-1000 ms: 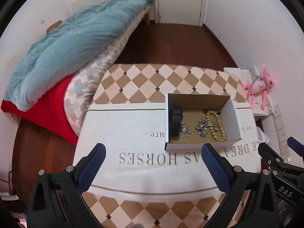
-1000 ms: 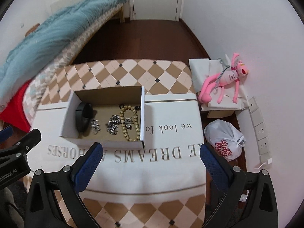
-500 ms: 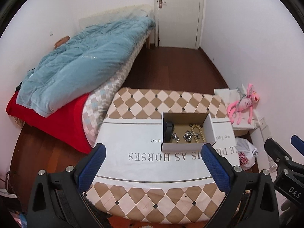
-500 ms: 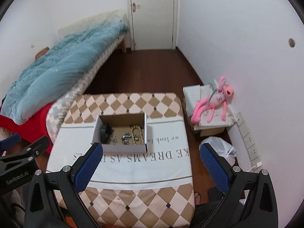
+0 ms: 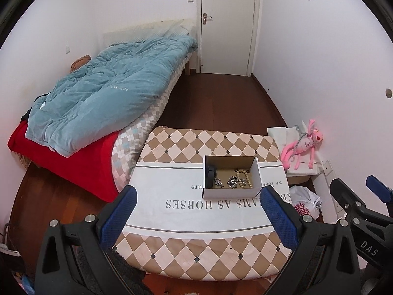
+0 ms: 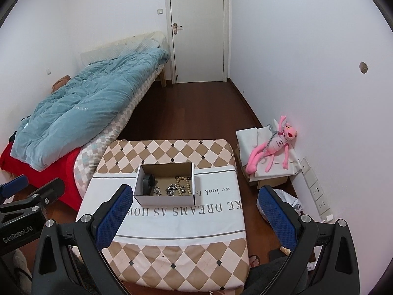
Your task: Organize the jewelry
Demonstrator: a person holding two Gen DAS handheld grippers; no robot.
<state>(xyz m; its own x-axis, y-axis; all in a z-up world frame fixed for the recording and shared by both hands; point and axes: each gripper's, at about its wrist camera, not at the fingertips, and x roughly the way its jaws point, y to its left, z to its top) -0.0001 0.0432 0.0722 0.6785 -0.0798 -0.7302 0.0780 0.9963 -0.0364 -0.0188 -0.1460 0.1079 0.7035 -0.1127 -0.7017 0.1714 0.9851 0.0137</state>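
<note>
Well, both grippers gape empty; the jewelry box (image 5: 231,177) sits ahead, nearer the left gripper (image 5: 196,213) than the right gripper (image 6: 194,218).

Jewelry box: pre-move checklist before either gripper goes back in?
1. Cardboard box open-topped, flat on the table: ok.
2. Wooden bead bracelet, silver pieces, black band all inside the box: ok.
3. Left gripper open, holding nothing: ok.
4. Right gripper open, holding nothing: ok.
5. Silver pieces untangled: cannot tell.
6. Grippers within reach of the box: not ok, both well back.
</note>
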